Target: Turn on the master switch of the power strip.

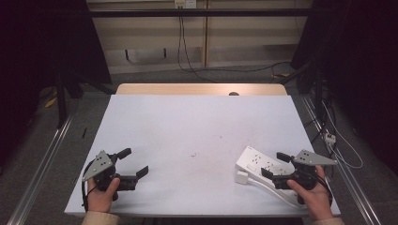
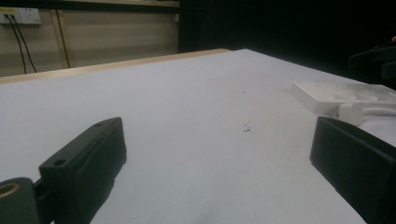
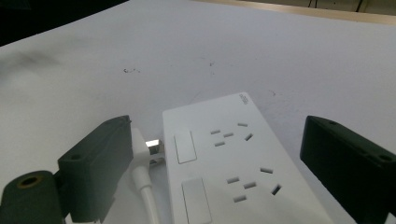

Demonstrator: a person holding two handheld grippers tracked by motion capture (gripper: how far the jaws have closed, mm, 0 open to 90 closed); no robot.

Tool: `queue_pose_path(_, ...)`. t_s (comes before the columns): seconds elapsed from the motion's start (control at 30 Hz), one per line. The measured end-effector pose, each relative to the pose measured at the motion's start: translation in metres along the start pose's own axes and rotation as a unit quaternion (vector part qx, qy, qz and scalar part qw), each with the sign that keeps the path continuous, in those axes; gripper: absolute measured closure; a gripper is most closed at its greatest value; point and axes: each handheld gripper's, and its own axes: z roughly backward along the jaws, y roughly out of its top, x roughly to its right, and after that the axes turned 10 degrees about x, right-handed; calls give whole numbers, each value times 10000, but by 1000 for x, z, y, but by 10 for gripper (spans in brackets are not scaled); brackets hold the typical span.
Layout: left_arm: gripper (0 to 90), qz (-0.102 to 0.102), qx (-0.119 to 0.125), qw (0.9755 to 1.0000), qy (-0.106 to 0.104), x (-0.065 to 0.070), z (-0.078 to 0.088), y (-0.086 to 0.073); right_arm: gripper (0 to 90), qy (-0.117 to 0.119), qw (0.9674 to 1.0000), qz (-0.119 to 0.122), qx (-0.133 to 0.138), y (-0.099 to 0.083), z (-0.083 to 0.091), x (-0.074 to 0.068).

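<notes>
A white power strip [image 1: 256, 161] lies flat at the table's front right, with two switches and two socket groups on top [image 3: 243, 172]. Its own white plug [image 1: 242, 177] rests against its near-left side, metal prongs [image 3: 153, 145] beside the strip, and the white cable [image 3: 142, 186] runs back toward me. My right gripper [image 1: 273, 164] is open, with its jaws either side of the strip's near end [image 3: 217, 128] and touching nothing. At the front left, my left gripper [image 1: 133, 162] is open over bare table [image 2: 219, 163]. The strip [image 2: 345, 95] lies far to its right.
The white table top [image 1: 197, 126] has a wooden strip [image 1: 202, 89] along its far edge and a few dark specks [image 1: 193, 154] near the middle. Metal rails [image 1: 40, 168] run along the floor on both sides. Cables and a small socket block [image 1: 330, 137] lie on the floor at right.
</notes>
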Motion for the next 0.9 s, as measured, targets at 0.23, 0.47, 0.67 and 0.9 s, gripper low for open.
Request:
queue_pose_path(0.23,34,1,-3,10000,-3,0,0,0,92,21,10000,-16,-12,1,-3,-2)
queue_pose_path(0.47,34,0,1,10000,1,0,0,0,92,30,10000,-3,17,2,-3,-3)
queue_pose_path(0.67,34,1,1,10000,0,0,0,0,91,34,10000,-25,19,2,-5,-5)
queue_pose_path(0.9,34,12,1,10000,-13,0,0,0,88,56,10000,-29,47,3,-9,-7)
